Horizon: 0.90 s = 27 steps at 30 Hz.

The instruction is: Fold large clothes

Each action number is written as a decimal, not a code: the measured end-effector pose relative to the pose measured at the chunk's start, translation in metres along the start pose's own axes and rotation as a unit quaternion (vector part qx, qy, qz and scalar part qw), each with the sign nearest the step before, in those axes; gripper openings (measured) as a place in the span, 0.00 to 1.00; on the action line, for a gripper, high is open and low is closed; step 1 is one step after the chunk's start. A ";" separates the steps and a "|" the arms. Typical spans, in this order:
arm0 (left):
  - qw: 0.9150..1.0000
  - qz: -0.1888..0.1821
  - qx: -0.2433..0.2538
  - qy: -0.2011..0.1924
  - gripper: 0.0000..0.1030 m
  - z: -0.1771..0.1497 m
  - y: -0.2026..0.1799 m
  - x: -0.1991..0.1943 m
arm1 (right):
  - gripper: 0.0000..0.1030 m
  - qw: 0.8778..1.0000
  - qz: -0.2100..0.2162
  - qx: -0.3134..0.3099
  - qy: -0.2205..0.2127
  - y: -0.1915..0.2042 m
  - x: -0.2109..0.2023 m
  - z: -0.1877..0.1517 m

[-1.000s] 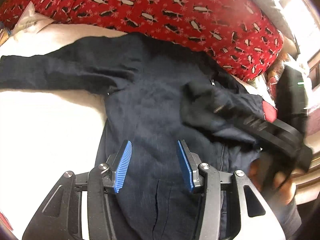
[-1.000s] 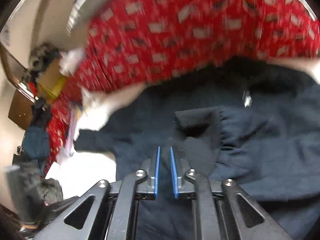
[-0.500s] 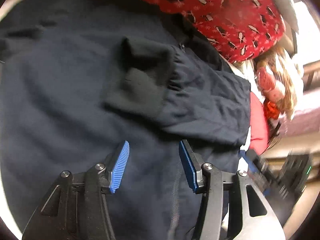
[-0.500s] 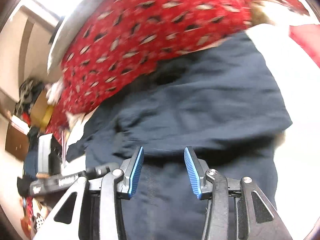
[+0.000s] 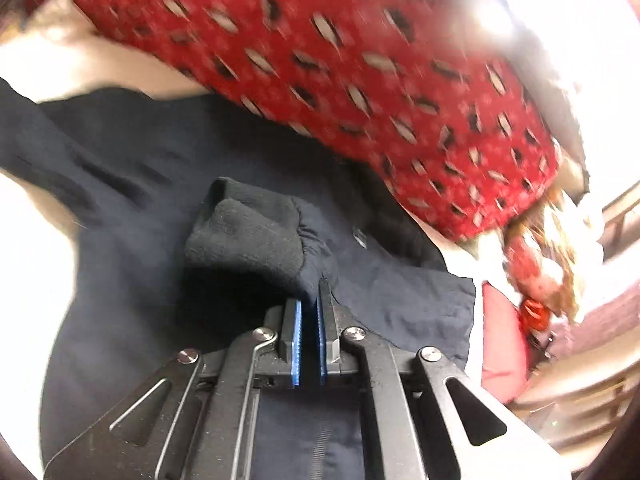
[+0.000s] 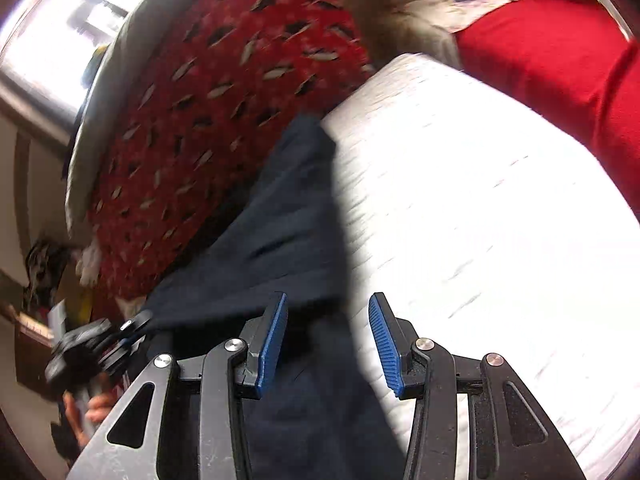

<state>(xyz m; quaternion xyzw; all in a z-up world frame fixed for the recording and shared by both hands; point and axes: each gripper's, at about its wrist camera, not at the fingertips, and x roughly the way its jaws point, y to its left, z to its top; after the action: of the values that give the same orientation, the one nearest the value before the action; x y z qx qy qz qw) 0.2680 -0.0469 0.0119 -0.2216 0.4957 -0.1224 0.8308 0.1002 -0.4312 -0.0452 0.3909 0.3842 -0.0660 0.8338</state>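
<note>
Left wrist view: the left gripper points steeply down at the dark navy garment spread on the white bed cover. Its jaws have just closed and stand pinched on a fold of sleeve fabric just behind the black ribbed cuff, which lies folded across the garment's body. A red patterned blanket borders the far side.

Right wrist view: the right gripper angles downward over the garment's edge. Its jaws stand apart; navy cloth lies below the left finger, white cover beneath the right, nothing clamped. The other gripper shows at lower left, blurred.
</note>
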 end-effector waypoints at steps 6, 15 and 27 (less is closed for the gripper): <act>0.998 0.052 -0.017 0.029 0.04 -0.005 0.050 0.012 | 0.44 1.000 -0.001 0.029 0.009 -0.008 0.025 0.022; 0.997 0.047 -0.018 0.057 0.04 -0.016 0.061 0.020 | 0.44 0.999 0.027 0.020 -0.041 0.034 0.037 0.028; 0.996 0.043 -0.041 0.065 0.04 -0.017 0.063 0.025 | 0.56 0.975 0.145 0.168 0.019 0.019 0.072 -0.022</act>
<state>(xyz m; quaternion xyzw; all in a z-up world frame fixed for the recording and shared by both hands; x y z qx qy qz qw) 0.2644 -0.0065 -0.0451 -0.2253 0.5625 -0.0799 0.7915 0.1453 -0.3891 -0.0922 0.5776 0.3227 -0.0008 0.7498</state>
